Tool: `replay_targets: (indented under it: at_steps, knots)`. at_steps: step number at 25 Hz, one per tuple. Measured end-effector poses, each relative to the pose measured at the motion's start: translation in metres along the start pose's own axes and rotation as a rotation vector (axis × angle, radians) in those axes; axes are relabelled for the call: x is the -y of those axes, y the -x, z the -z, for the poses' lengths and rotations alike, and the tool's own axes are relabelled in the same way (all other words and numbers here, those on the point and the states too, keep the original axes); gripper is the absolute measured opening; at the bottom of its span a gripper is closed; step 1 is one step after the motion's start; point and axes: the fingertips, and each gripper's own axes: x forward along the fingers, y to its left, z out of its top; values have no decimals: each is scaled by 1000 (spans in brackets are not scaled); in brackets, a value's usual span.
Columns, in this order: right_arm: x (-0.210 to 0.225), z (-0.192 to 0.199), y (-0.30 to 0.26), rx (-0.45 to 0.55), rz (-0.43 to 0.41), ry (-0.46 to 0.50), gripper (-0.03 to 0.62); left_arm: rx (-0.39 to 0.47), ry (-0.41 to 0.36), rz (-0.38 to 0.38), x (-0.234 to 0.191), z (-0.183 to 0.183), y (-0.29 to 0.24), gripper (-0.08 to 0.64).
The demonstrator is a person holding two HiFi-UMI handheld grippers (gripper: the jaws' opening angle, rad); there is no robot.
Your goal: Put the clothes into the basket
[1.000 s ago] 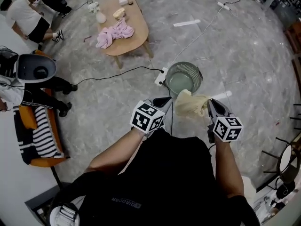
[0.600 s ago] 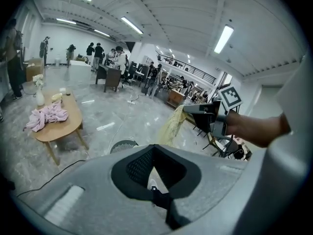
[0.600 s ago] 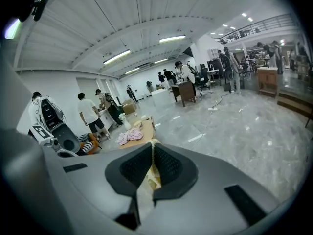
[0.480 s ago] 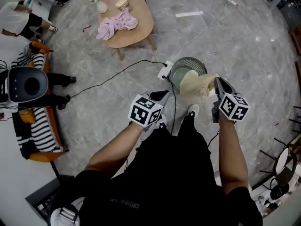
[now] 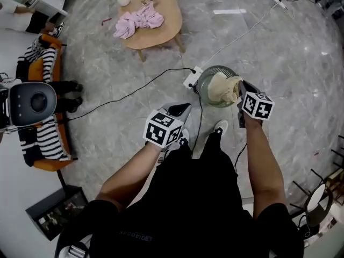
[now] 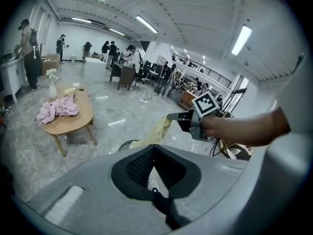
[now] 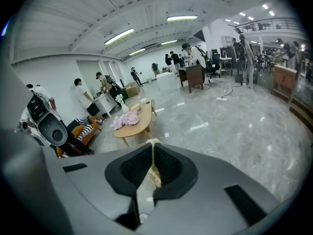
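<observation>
Floor of grey marbled stone (image 5: pixel 107 117) runs under your black trousers (image 5: pixel 199 181) and white shoe (image 5: pixel 219 126). Nearest you, your left gripper (image 5: pixel 181 109) hangs by your leg, its fingers drawn together on nothing, only a sliver of floor showing between them. Just ahead, your right gripper (image 5: pixel 239 88) has its fingers pinched shut on a cream cloth (image 5: pixel 221 88), which droops over the mouth of the round grey mesh basket (image 5: pixel 202 85). A white power strip (image 5: pixel 190 80) lies just beside the basket, its black cable (image 5: pixel 134 93) trailing off to your left. Farther on stands the oval wooden desk (image 5: pixel 161 28) carrying a crumpled pink garment (image 5: pixel 138 20); the gripper views show a long hall with ceiling strip lights (image 7: pixel 119 35) and people (image 6: pixel 110 50) far back. A second ago the cloth was short of the basket, between your grippers; your right gripper has since carried it forward over the rim, while the left has stayed low by your leg.
</observation>
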Motion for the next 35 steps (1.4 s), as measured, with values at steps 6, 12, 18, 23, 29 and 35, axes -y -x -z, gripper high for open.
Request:
replay_targets:
  at_steps: [6, 12, 18, 23, 29, 35]
  knots:
    - [33, 36, -60, -134, 11, 53, 33, -7, 10, -29, 4, -4, -11, 0]
    - [39, 121, -75, -337, 16, 113, 34, -33, 41, -53, -3, 12, -8, 0]
    - [24, 235, -55, -543, -3, 152, 34, -57, 33, -43, -1, 24, -6, 0]
    - [14, 280, -37, -562, 9, 68, 34, -68, 9, -26, 3, 33, -3, 0]
    - [11, 295, -21, -529, 60, 15, 34, -73, -25, 8, 10, 43, 7, 0]
    - [-2, 323, -13, -584, 50, 2, 35, -80, -76, 36, 11, 51, 23, 0]
